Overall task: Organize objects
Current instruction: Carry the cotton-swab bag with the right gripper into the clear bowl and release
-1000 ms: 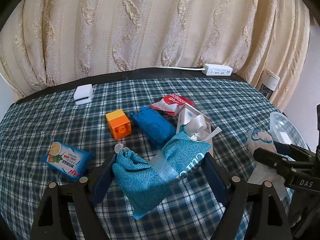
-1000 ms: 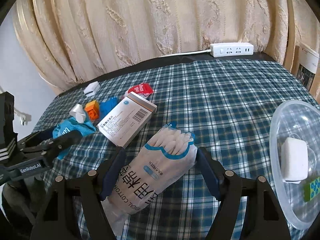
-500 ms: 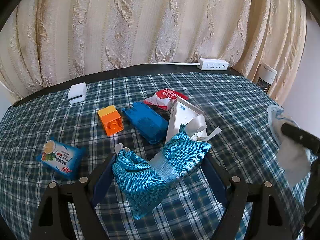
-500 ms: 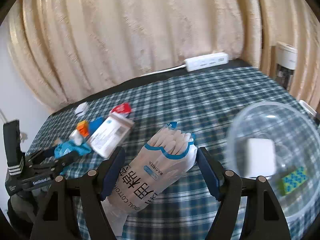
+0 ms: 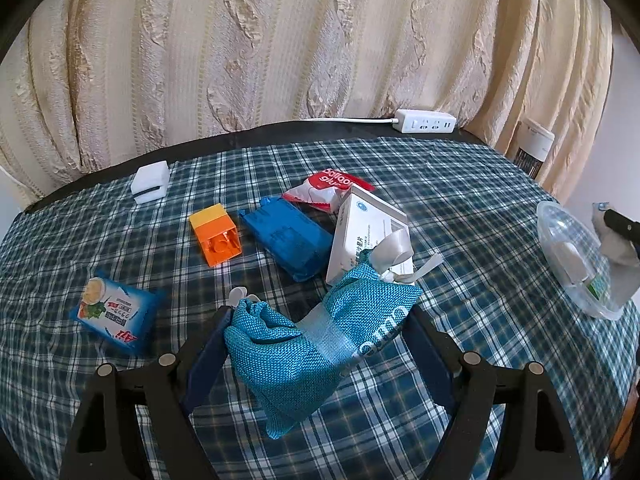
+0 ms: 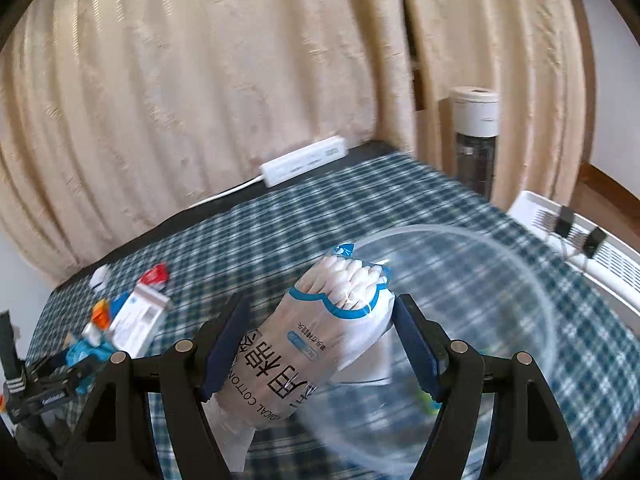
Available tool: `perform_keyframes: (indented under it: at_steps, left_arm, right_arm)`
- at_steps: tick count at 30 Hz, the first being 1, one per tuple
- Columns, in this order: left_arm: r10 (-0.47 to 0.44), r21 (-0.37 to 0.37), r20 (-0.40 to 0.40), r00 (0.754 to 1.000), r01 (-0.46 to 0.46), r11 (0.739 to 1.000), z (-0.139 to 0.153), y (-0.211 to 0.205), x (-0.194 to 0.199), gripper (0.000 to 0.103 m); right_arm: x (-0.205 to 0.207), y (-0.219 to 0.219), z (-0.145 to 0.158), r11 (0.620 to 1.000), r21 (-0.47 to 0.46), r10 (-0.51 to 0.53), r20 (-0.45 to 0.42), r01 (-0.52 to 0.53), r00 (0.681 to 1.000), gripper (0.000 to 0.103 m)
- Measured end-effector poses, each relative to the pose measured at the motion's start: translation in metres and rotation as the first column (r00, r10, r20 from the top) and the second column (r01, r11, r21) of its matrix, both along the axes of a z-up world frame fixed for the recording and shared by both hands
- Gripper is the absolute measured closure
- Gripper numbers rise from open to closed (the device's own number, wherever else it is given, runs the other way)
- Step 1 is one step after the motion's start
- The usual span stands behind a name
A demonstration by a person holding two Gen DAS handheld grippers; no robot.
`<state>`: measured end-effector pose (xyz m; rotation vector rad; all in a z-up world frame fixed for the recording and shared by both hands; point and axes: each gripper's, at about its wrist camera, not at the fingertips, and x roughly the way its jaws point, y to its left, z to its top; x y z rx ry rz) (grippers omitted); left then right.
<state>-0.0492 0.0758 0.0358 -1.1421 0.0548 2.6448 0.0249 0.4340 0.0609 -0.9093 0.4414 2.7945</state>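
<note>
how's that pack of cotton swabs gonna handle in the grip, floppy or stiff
The pack of cotton swabs probably stays fairly stiff: the swabs look tightly bundled. Its glossy film wrapper may be slippery between the right hand-held gripper pads. The loose wrapper tail hanging below likely flops, and the pack seems light.

Teal mesh pouch [image 5: 320,344], blue-green plaid tablecloth [image 5: 460,208], orange block [image 5: 216,236]

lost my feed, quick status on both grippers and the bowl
Left gripper shut on teal mesh pouch. Right gripper shut on cotton swab pack, at the rim of clear bowl. Nothing blocking the bowl.
</note>
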Motion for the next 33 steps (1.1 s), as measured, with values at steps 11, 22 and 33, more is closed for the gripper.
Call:
perform_keyframes:
  at_steps: [11,22,33]
  left_arm:
    - [0.002,-0.003,-0.015,1.0,-0.002,1.0,0.007,0.004,0.006,0.017]
    - [0.01,0.0,-0.006,1.0,-0.01,1.0,0.008,0.007,0.011,0.017]
    - [0.022,0.0,0.009,1.0,-0.022,1.0,0.005,0.012,0.012,0.017]
  right_arm:
    - [0.002,0.058,-0.01,0.992,0.025,-0.124,0.037,0.123,0.992,0.028]
    - [-0.019,0.084,-0.033,0.989,0.022,-0.147,0.092,0.145,0.985,0.028]
    - [-0.042,0.092,-0.041,0.989,0.074,-0.136,0.157,0.125,0.978,0.027]
